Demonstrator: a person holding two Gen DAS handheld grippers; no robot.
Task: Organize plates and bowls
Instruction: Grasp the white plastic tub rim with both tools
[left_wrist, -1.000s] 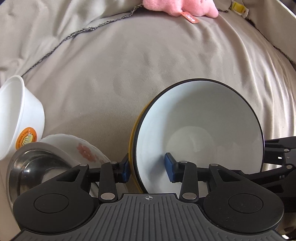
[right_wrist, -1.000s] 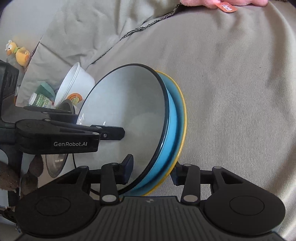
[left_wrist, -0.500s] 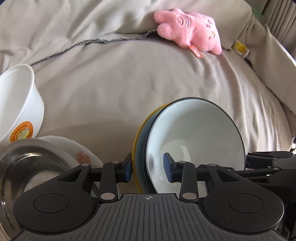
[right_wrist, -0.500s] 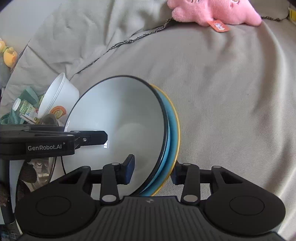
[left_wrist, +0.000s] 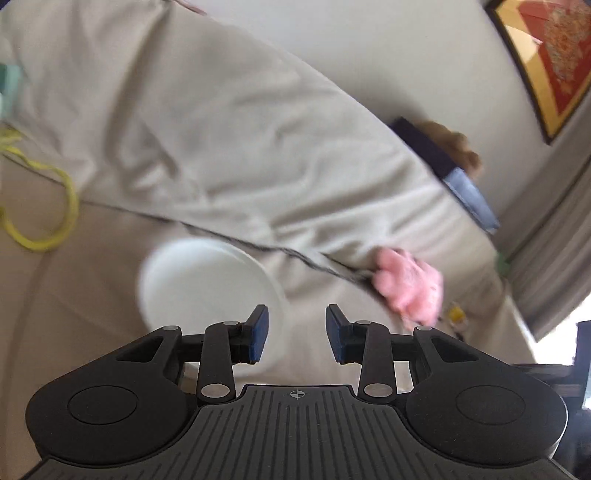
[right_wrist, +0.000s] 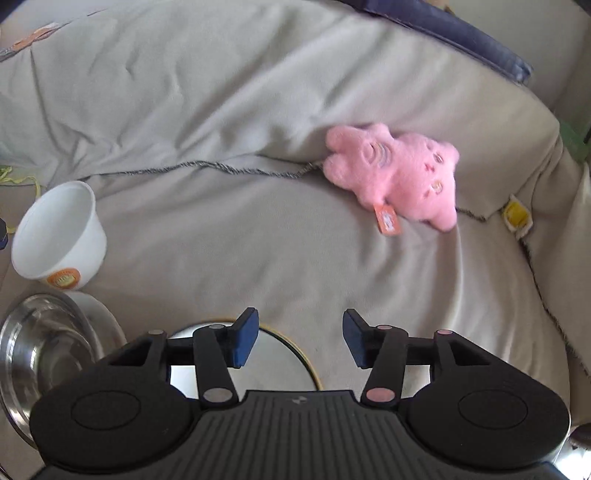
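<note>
Beige sofa fabric (right_wrist: 258, 251) fills your view, a pink plush toy (right_wrist: 395, 177) lying at its back seam. Your right hand-held gripper (right_wrist: 298, 339) is spread wide and empty above the white plate (right_wrist: 269, 363) with its yellow rim. Your left hand-held gripper (left_wrist: 297, 334) also gapes empty before the white bowl (left_wrist: 207, 280). A steel bowl (right_wrist: 40, 347) sits left of the plate.

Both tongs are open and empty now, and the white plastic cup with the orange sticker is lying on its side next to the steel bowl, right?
Not quite: in the right wrist view the white plastic cup stands upright, mouth up. It is beside the steel bowl, and the left tongs and right tongs are open and empty.
</note>
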